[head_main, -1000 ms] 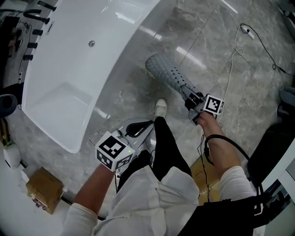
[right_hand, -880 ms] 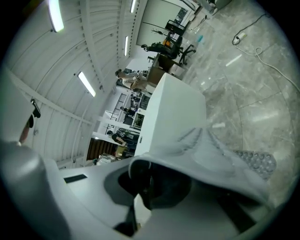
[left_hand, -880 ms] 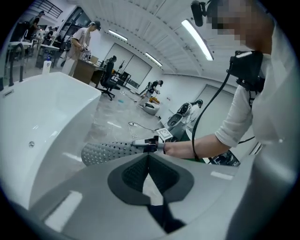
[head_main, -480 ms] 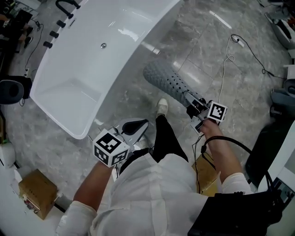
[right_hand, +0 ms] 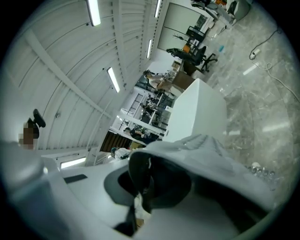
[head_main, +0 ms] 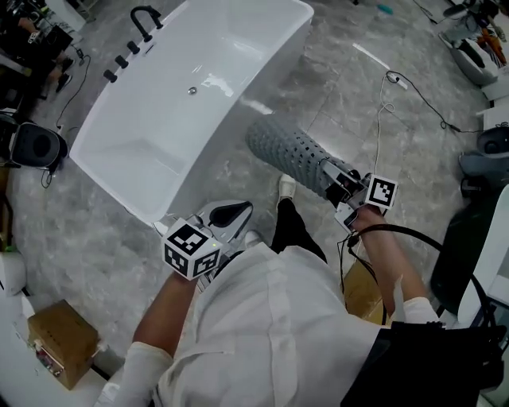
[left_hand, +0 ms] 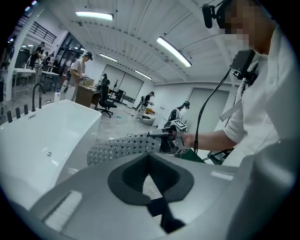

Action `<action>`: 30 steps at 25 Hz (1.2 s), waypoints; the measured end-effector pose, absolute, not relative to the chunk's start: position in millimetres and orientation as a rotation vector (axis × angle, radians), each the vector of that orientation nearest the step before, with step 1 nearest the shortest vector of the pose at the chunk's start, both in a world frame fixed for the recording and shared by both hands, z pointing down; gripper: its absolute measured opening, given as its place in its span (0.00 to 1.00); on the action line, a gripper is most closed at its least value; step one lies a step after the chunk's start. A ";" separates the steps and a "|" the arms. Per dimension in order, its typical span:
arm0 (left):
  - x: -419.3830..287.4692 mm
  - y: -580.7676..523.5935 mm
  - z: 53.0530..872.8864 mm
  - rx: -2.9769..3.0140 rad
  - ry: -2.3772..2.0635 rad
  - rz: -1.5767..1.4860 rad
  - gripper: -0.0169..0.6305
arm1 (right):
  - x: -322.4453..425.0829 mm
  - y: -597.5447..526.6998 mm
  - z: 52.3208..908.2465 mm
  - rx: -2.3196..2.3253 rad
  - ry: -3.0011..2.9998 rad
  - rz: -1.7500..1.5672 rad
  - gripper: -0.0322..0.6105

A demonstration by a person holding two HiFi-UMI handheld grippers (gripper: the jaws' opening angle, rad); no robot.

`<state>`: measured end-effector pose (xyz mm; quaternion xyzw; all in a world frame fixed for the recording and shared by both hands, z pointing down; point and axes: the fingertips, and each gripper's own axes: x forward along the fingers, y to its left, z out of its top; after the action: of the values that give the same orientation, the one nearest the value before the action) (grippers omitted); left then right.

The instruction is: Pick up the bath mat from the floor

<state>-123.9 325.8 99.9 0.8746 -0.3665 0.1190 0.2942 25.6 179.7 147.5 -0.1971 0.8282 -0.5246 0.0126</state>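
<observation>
Bath mat (head_main: 290, 149): grey and dotted with holes, rolled into a loose tube and held clear of the floor (head_main: 350, 95). It reaches out almost level, and its far end hangs just beside the bathtub's right wall.
Right gripper (head_main: 332, 181): clenched on the near end of the bath mat, in front of the person at the right.
Left gripper (head_main: 231, 216): jaws pressed together with nothing between them. It is at the person's left, near the bathtub's near end and well apart from the bath mat.
Bathtub (head_main: 159, 119): white and freestanding, to the left and far side of the person, with a black tap (head_main: 145, 16) at its far end.
Person: stands in a white shirt and dark trousers, with one white shoe (head_main: 286, 185) showing on the floor below the bath mat.
Surroundings: grey marble tiles, with a white cable (head_main: 382, 119) trailing at the far right and a cardboard box (head_main: 60, 350) at the near left.
</observation>
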 end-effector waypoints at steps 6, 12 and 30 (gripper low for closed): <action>-117.4 378.9 83.9 2.335 -0.934 0.267 0.04 | 24.0 248.9 106.9 -0.587 2.562 -1.650 0.07; -114.6 402.7 71.5 2.370 -0.953 0.290 0.04 | 27.7 305.9 81.8 -0.527 2.568 -1.683 0.07; -76.2 420.4 64.6 2.305 -1.002 0.290 0.04 | 60.0 387.9 59.8 -0.321 2.617 -1.754 0.07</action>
<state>-76.2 420.4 64.6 0.8688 -0.3777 0.1092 0.3009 60.0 387.9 59.8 -0.1014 0.8264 -0.5537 -0.0127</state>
